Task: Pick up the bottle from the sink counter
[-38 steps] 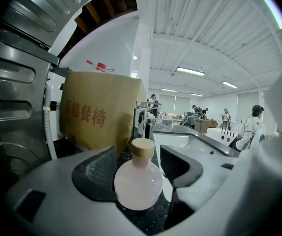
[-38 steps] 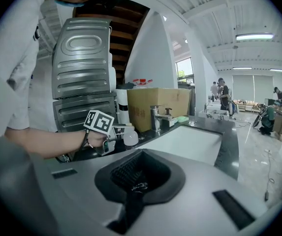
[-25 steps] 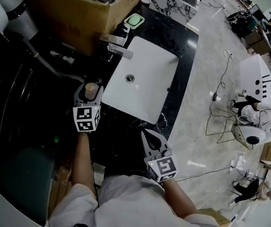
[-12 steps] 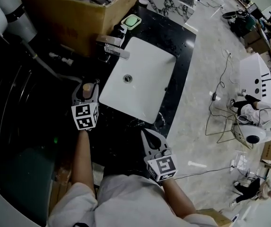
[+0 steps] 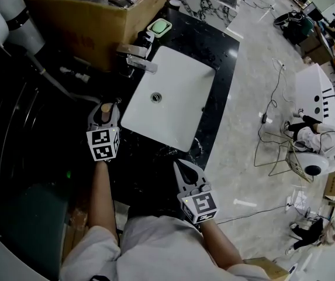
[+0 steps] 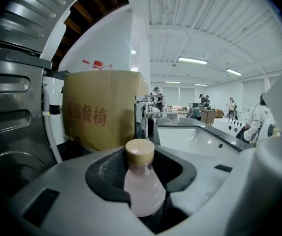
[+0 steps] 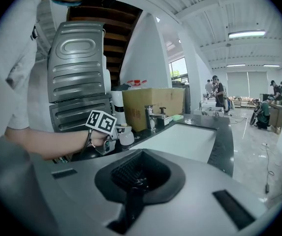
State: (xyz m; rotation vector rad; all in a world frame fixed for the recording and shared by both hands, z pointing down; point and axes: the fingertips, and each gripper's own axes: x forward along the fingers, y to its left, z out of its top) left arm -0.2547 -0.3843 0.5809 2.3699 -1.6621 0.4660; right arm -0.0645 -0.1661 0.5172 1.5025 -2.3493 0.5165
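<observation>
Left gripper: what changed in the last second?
The left gripper, wide open before, is closing its jaws on the pale pink bottle with a tan cap standing between them. Its position barely changed. The right gripper stays shut and empty near the black counter; the white sink basin is unchanged.

upright pale-pink bottle (image 6: 143, 191), tan-capped

bottle (image 5: 106, 108) on counter (image 5: 223, 45) by basin's (image 5: 173, 98) near-left corner; faucet (image 5: 135, 57) farther along that edge, cardboard box (image 5: 91, 22) behind; soap dish (image 5: 159, 27) beyond.
</observation>
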